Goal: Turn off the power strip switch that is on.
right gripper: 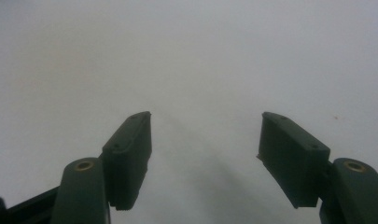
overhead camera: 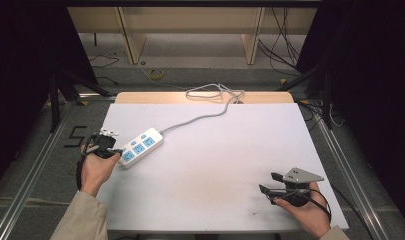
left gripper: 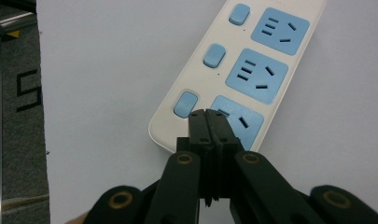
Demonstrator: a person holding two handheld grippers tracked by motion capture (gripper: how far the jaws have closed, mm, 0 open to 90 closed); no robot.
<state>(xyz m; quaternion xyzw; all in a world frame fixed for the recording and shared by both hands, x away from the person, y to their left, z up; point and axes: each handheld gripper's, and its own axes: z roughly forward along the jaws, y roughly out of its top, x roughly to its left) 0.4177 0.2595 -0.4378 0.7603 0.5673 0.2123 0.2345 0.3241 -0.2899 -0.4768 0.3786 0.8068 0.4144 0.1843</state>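
My left gripper (left gripper: 208, 114) has its two black jaws pressed flat together with nothing between them; their joined tips sit at the near end of the cream plastic power strip with three pale blue sockets (left gripper: 242, 70), right at the seam between the nearest blue rocker switch (left gripper: 185, 103) and the nearest socket (left gripper: 240, 122), though whether the tips actually press the surface or hang just above it I cannot say for certain from this angle; seen from above, the strip (overhead camera: 139, 146) lies slantwise near the left edge of the white table top (overhead camera: 215, 165), and its grey cable (overhead camera: 200, 117) runs off to a loose coil at the far edge; my left gripper (overhead camera: 110, 150) is at the strip's near end; my right gripper (overhead camera: 268, 183) rests well apart, near the table's front right corner, with the grey three-cornered plate (overhead camera: 302, 175) on top of it; its jaws stand wide, holding nothing, over bare white table (right gripper: 200, 60).
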